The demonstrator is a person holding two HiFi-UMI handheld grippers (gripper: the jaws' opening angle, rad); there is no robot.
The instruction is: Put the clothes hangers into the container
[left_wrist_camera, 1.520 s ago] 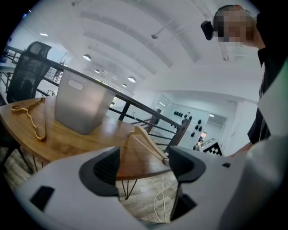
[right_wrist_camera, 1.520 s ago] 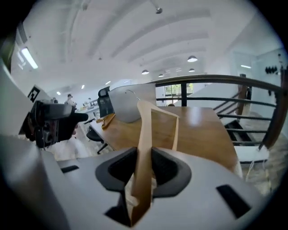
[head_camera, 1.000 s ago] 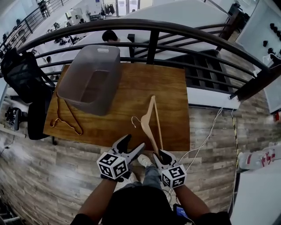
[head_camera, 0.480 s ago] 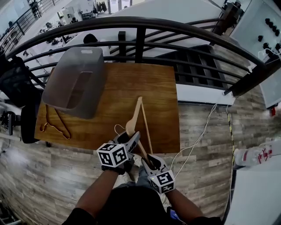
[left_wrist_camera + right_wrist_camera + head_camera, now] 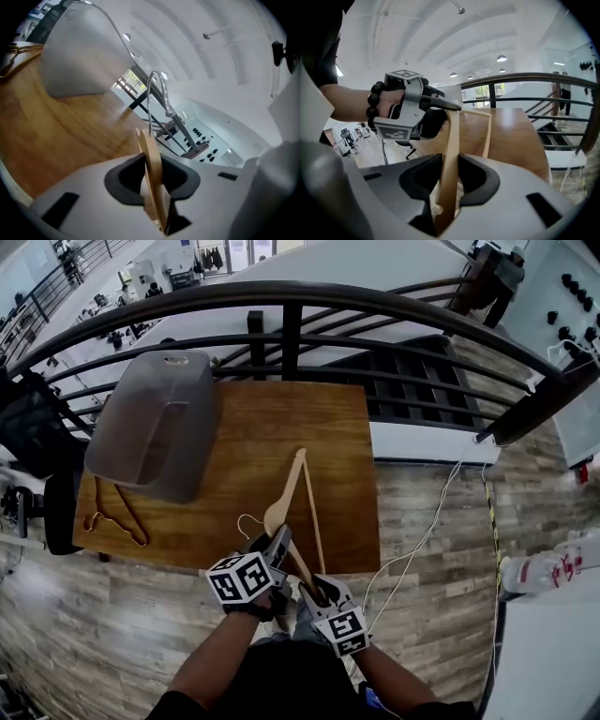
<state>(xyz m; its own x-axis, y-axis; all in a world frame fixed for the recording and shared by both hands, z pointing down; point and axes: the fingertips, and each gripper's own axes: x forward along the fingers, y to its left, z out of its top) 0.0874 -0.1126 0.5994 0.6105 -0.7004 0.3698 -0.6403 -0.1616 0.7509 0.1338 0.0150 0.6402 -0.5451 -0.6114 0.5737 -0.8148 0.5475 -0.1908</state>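
Surface (image 5: 281,418): a rectangular wooden top with warm brown grain and a smooth look. It fills the middle of the head view, and a dark metal railing (image 5: 309,296) runs behind it.

Container (image 5: 112,442): a grey, half-transparent plastic box with rounded corners and its open mouth upward. It stands at the upper left of the surface, up and to the left of both grippers and well apart from them. The left gripper is the nearer one, so I judge that the carry goes toward the upper left.

Wooden hanger (image 5: 277,512): pale, flat and rigid, with one curved shoulder and a thin straight bar. It is held at the lower edge of the surface. Its long axis runs from the grippers at lower centre up toward the middle of the frame, not toward the container. It probably must be turned along the container's longer side to go in. I cannot tell whether its far tip touches the wood.

Second hanger (image 5: 117,517): a thin brownish rod bent in a triangle. It lies flat at the left edge of the surface, just below the container.

Left gripper (image 5: 279,538): its jaws have just been closing and now pinch the wooden hanger near the neck.

Right gripper (image 5: 314,589): it is clamped on the lower end of the same hanger, and the pale strip stands between its dark pads.

Metal hook (image 5: 246,521): thin bright wire, curling to the left of the left gripper.
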